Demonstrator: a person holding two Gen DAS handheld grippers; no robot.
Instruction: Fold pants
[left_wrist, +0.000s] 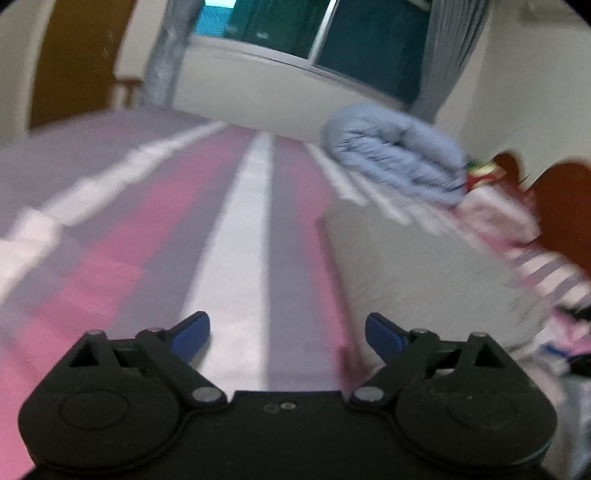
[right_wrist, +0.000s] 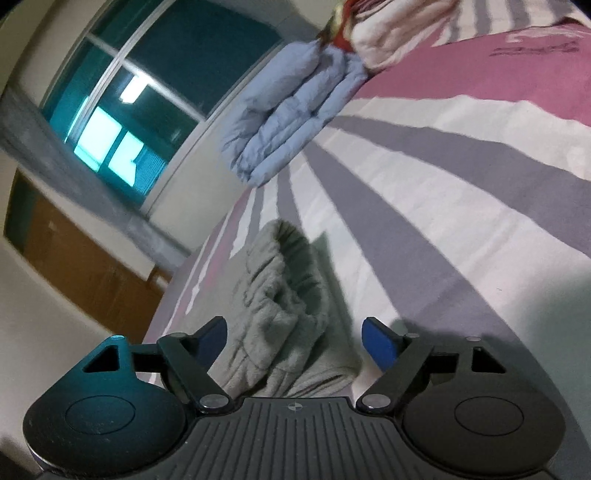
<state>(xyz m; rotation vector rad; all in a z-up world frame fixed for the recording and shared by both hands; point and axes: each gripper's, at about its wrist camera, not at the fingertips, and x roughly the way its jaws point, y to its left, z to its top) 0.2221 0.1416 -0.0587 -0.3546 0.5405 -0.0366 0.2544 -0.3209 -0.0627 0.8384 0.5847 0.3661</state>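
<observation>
The grey fleece pants (right_wrist: 284, 306) lie bunched on the striped bed, their gathered waistband end rising between the fingers of my right gripper (right_wrist: 295, 343). That gripper is open, and its blue pads (right_wrist: 380, 347) stand clear of the cloth on both sides. In the left wrist view the pants (left_wrist: 406, 266) appear as a flat pale grey sheet to the right of my left gripper (left_wrist: 288, 334). The left gripper is open over the bare bedsheet with nothing between its pads. The view is blurred.
The bed (left_wrist: 229, 229) has a pink, grey and white striped sheet. A folded light blue duvet (left_wrist: 399, 162) (right_wrist: 288, 122) lies near the window wall. Beside it are pink and white pillows (left_wrist: 495, 218) and a reddish-brown headboard (left_wrist: 565, 206). A wooden door (left_wrist: 74, 59) stands beyond the bed.
</observation>
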